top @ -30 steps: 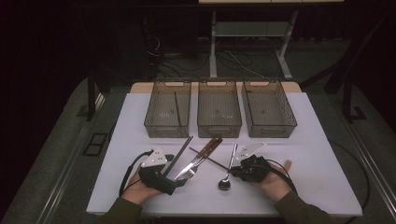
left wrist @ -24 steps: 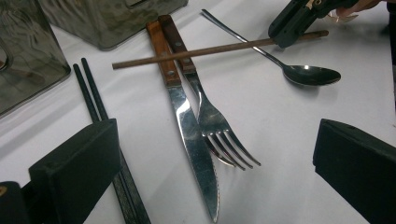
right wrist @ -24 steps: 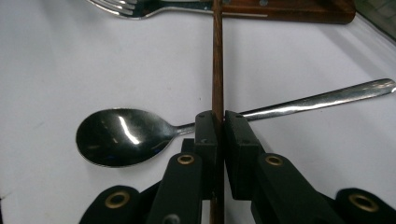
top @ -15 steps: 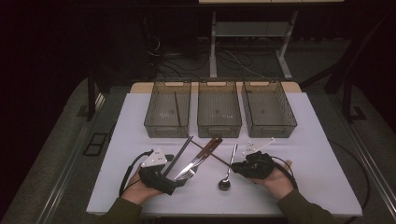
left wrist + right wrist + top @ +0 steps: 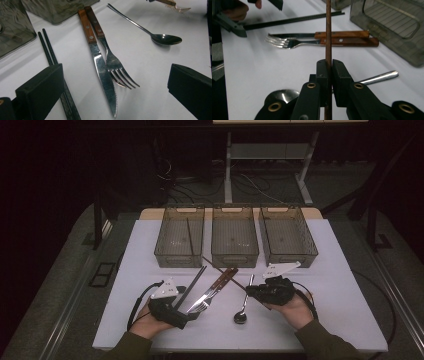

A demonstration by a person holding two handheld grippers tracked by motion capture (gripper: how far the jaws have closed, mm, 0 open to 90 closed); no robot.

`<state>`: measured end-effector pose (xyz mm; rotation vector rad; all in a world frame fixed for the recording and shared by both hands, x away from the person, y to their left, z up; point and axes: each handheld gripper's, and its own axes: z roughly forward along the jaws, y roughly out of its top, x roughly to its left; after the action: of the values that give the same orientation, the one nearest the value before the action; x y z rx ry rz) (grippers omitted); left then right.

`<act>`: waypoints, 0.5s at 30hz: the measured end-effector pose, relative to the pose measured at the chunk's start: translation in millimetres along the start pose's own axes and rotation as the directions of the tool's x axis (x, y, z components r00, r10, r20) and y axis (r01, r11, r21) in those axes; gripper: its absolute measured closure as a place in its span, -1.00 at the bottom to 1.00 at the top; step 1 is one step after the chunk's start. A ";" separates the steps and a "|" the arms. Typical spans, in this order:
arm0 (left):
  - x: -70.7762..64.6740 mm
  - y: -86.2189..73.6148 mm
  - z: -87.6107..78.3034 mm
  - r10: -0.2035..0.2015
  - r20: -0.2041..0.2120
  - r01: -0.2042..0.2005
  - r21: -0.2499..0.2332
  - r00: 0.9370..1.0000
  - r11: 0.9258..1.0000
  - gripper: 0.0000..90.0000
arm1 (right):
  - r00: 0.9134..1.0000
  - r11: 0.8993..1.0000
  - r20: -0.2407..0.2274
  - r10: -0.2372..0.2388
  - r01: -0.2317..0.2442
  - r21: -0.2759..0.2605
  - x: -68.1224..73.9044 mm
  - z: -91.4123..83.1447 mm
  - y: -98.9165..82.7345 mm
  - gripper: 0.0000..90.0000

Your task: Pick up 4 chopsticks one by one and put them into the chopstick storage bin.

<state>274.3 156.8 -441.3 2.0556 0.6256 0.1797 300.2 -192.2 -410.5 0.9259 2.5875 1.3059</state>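
My right gripper (image 5: 251, 293) (image 5: 328, 65) is shut on a thin brown chopstick (image 5: 225, 272) (image 5: 328, 30), which slants up and away to the left over the table. Open, my left gripper (image 5: 191, 308) (image 5: 115, 87) rests on the table with its jaws wide apart. Between those jaws lie a wood-handled knife (image 5: 216, 287) (image 5: 100, 67) and a fork (image 5: 202, 305) (image 5: 112, 60), side by side. A pair of black chopsticks (image 5: 194, 281) (image 5: 47, 45) runs beside its left jaw. A spoon (image 5: 241, 312) (image 5: 165, 38) lies between the two grippers.
Three clear bins stand in a row at the back: left (image 5: 175, 257), middle (image 5: 235, 257), right (image 5: 290, 257). A dark stick (image 5: 190, 237) leans in the left bin. The white table (image 5: 340, 285) ends just behind the hands.
My right gripper has shifted slightly with the brown chopstick in it. The left gripper and the cutlery on the table have not moved.
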 end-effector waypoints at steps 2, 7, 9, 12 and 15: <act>0.1 0.0 -0.1 -0.001 -0.001 0.001 0.000 1.000 1.000 -1.00 | 1.000 1.000 0.000 0.001 -0.001 -0.016 -0.7 -0.1 2.6 0.85; 0.4 0.2 -0.5 0.000 -0.003 0.000 -0.002 1.000 1.000 -1.00 | 1.000 0.999 0.005 0.001 -0.001 -0.041 -1.1 -0.5 7.2 0.85; 0.3 0.1 -0.1 -0.001 -0.003 0.001 -0.001 1.000 1.000 -1.00 | 1.000 0.998 0.009 0.007 -0.006 -0.055 -1.9 -0.9 9.2 0.85; -0.1 0.1 0.2 -0.002 -0.003 0.002 0.000 1.000 1.000 -1.00 | 1.000 0.997 0.007 0.015 -0.015 -0.079 -3.9 -1.5 14.2 0.85; 0.4 0.3 0.1 0.003 -0.005 -0.003 -0.001 1.000 1.000 -1.00 | 1.000 0.995 0.007 0.021 -0.021 -0.095 -5.6 -0.7 18.9 0.85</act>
<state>274.8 156.8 -441.2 2.0556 0.6257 0.1868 313.4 -187.4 -396.7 0.9423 2.4919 1.4143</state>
